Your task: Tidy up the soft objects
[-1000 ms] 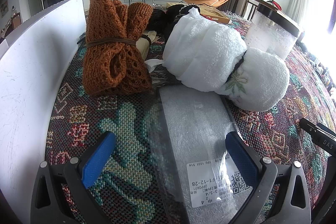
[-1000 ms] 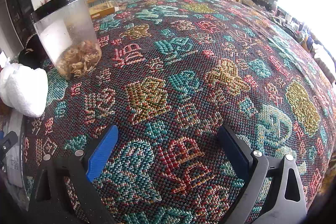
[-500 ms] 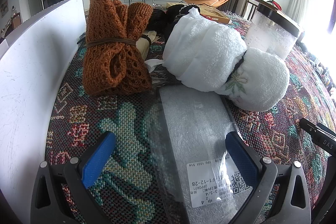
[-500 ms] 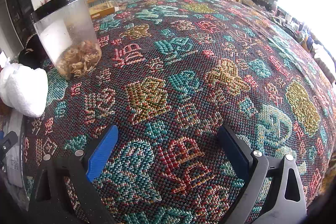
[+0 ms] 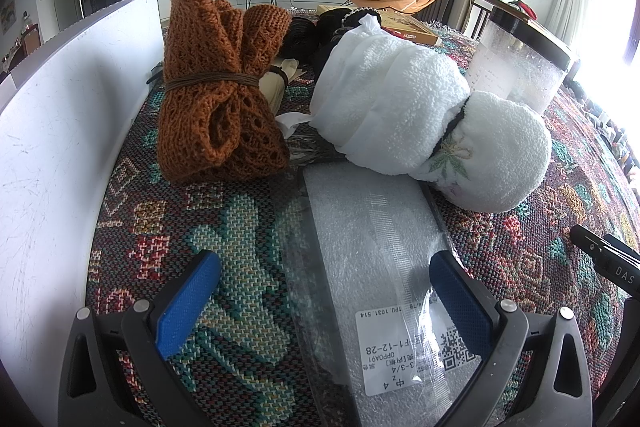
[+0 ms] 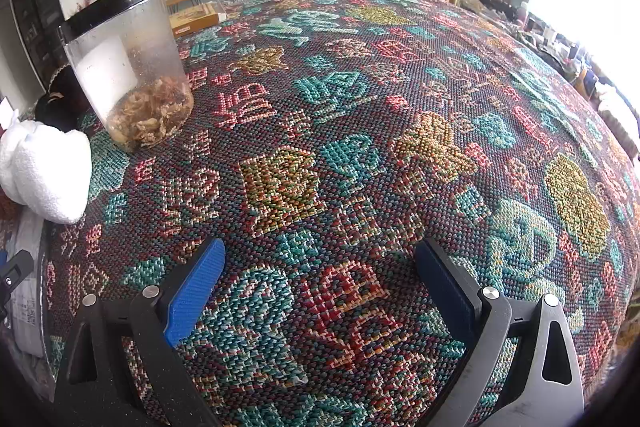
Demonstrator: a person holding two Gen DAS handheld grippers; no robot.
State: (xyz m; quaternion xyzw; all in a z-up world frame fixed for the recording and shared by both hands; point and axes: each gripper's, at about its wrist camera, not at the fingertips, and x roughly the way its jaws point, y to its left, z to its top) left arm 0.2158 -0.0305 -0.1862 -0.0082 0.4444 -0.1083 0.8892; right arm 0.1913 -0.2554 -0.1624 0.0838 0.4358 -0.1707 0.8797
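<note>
Woven cloth (image 6: 360, 131) in dark red, teal and ochre covers the whole work surface, and all the soft things lie on it at the left end, beside a white panel (image 5: 60, 147).

The left gripper (image 5: 326, 291) hovers low with its blue-padded fingers (image 5: 188, 303) spread wide and holding nothing. Between them lies a flat plastic-wrapped packet (image 5: 372, 267) with a printed label; its long axis runs away from the camera toward the other bundles, and its near end sits between the jaws without either pad touching it.

Just past the packet's far end rests a white towel roll (image 5: 420, 123), cinched by a dark band near one end. Its long axis lies slanted, from far left to near right, with the rounded, leaf-embroidered end pointing toward the near right. To the left of it, an orange knitted bundle (image 5: 220, 87) stands upright, tied round its middle with a brown cord, its long axis vertical and its narrow end pointing up. Dark items behind these two are too hidden to identify.

A clear jar (image 6: 132, 67) with a black lid stands upright just behind the towel's right end, with brownish scraps at its bottom.

The right gripper (image 6: 320, 291) hovers over bare cloth well to the right of the pile, its jaws likewise spread and empty. The towel's end (image 6: 44, 175) shows at the left edge of its view.
</note>
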